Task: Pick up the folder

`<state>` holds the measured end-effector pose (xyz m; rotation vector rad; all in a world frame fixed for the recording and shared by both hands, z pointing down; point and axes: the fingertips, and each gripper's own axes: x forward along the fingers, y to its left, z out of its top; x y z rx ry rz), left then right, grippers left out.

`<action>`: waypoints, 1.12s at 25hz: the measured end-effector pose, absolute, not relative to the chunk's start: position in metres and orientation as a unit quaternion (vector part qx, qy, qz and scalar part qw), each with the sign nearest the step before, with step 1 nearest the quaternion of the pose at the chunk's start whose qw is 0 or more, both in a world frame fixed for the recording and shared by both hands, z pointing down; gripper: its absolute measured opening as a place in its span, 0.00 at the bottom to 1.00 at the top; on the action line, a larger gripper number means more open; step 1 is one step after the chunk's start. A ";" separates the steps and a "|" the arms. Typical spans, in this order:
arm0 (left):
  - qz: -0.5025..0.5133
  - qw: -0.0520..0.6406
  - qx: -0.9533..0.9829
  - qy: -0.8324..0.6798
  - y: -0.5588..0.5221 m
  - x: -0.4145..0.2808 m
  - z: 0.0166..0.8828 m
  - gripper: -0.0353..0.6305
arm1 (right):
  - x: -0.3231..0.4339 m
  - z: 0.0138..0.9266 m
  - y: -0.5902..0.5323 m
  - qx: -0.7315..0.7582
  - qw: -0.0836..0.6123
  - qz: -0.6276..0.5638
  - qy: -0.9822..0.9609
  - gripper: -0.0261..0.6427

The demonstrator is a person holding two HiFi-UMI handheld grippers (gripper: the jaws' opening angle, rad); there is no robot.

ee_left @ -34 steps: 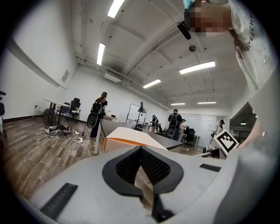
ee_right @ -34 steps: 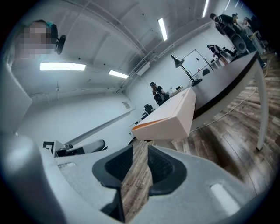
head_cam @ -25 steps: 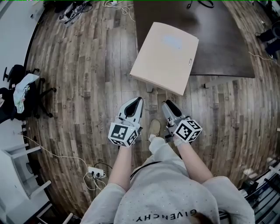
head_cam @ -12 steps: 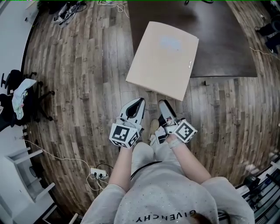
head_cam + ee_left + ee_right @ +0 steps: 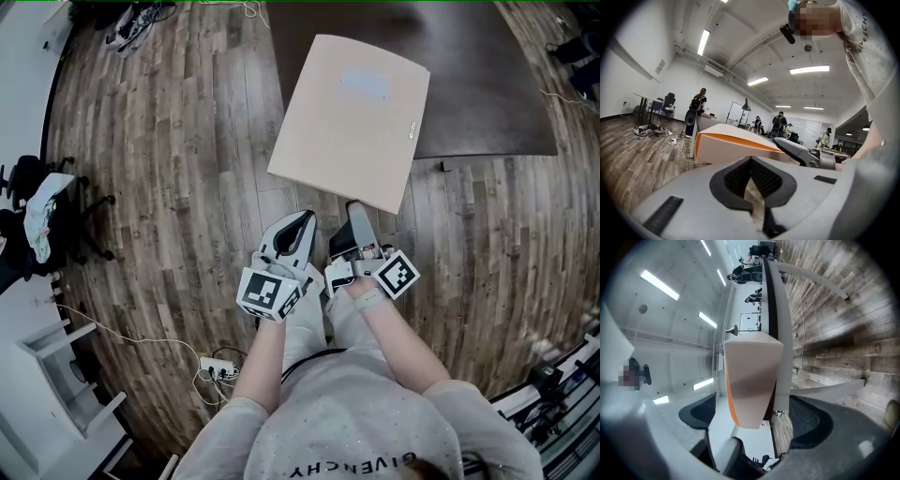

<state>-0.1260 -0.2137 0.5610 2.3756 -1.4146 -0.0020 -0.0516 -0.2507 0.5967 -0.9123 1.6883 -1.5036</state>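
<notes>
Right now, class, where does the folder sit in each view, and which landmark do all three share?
Head view: folder upper centre, overhanging the dark table's edge.
Left gripper view: folder centre-left, orange edge showing.
Right gripper view: folder centre, picture rolled sideways.
Shared landmark: wood floor.

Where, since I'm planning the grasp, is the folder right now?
Head view, top centre: the folder lies on the dark table's near left corner, its near edge overhanging the wooden floor.
</notes>
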 end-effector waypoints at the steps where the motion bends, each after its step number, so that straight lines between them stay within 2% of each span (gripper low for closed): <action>1: 0.001 0.189 0.846 -0.498 -0.215 -0.126 0.563 0.05 | -0.053 0.598 -0.254 -0.356 0.349 -0.579 0.645 0.74; 8: 0.002 0.195 0.858 -0.476 -0.226 -0.130 0.566 0.05 | -0.056 0.596 -0.272 -0.381 0.384 -0.574 0.615 0.74; 19: 0.002 0.200 0.870 -0.451 -0.239 -0.133 0.567 0.05 | -0.045 0.601 -0.291 -0.439 0.400 -0.550 0.588 0.73; 28: 0.006 0.200 0.876 -0.440 -0.243 -0.137 0.570 0.05 | -0.043 0.600 -0.299 -0.451 0.410 -0.534 0.586 0.51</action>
